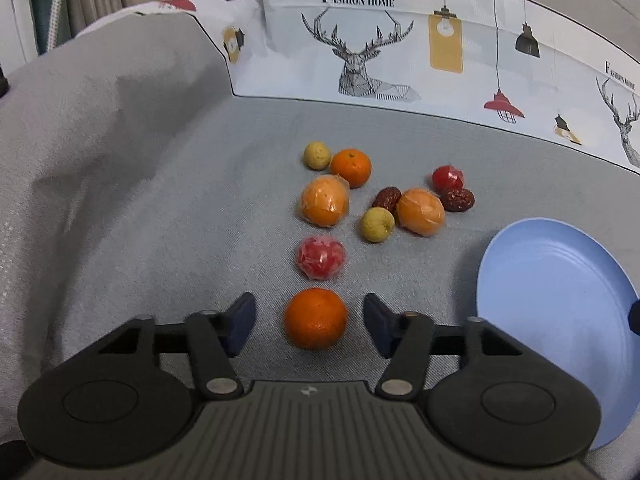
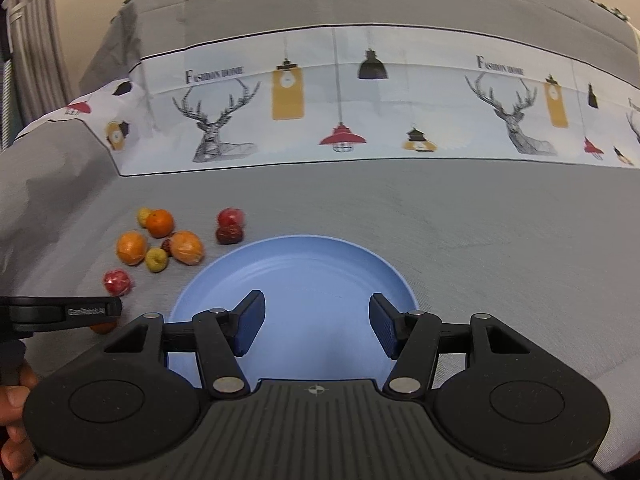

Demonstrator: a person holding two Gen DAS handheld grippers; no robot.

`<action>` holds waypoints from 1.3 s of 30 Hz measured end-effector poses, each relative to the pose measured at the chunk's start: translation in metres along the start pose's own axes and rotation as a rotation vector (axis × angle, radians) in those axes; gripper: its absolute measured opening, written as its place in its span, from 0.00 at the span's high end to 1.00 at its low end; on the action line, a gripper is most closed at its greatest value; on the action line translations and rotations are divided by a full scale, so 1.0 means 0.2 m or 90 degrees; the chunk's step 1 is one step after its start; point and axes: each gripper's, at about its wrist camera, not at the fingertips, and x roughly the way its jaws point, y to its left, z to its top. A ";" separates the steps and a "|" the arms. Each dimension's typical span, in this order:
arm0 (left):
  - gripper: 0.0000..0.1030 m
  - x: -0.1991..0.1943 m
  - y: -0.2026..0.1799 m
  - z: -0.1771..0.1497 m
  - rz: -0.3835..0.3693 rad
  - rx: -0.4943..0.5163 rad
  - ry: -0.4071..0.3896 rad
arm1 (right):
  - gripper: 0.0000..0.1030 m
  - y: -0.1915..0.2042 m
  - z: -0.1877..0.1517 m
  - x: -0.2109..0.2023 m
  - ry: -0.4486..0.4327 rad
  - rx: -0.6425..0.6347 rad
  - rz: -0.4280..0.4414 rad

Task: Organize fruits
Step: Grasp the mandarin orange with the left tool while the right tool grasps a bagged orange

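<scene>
Left wrist view: the left gripper (image 1: 310, 322) stands spread wide, its blue pads on either side of a bare mandarin (image 1: 316, 318) at lower centre, neither pad touching the fruit. Further up the frame lie a wrapped red fruit (image 1: 321, 258), a wrapped orange (image 1: 325, 206) and a loose cluster of other fruits on the grey cloth (image 1: 160, 200); the blue plate (image 1: 556, 320), with nothing on it, sits at the right edge. Right wrist view: the right gripper (image 2: 316, 326), likewise wide and holding nothing, hovers over the near part of the plate (image 2: 300, 264). Likely risks: the round mandarin may roll forward into the wrapped red fruit if one pad contacts first; a grip off the fruit's widest part may squeeze it out; the soft cloth may bunch under the fingertips; the two grippers may meet over the plate at delivery.
</scene>
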 end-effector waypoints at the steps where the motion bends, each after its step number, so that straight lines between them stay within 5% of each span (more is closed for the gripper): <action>1: 0.50 0.00 0.00 0.00 -0.002 0.000 0.002 | 0.42 0.01 0.01 0.00 -0.003 -0.003 0.007; 3: 0.62 0.01 0.00 -0.01 -0.009 0.001 0.006 | 0.48 0.04 0.02 0.00 -0.011 -0.011 0.024; 7: 0.64 -0.01 0.02 0.00 -0.007 -0.023 -0.013 | 0.62 0.08 0.06 0.03 -0.018 -0.019 0.058; 11: 0.65 -0.05 0.04 0.02 -0.023 -0.037 -0.056 | 0.62 0.11 0.13 0.12 -0.014 -0.003 0.071; 16: 0.64 0.02 0.01 0.00 -0.035 -0.032 -0.011 | 0.60 0.20 0.25 0.29 0.010 0.006 0.116; 30: 0.64 0.03 0.04 0.00 -0.036 -0.042 -0.007 | 0.48 0.49 0.32 0.81 0.124 -0.084 0.149; 32: 0.64 0.03 0.04 0.00 -0.035 -0.041 -0.007 | 0.49 0.51 0.32 0.81 0.129 -0.084 0.151; 34: 0.64 0.03 0.04 0.01 -0.036 -0.043 -0.006 | 0.65 0.53 0.31 0.80 0.131 -0.092 0.164; 39: 0.64 0.02 0.04 0.01 -0.045 -0.041 -0.013 | 0.66 0.51 0.34 0.73 0.107 -0.095 0.166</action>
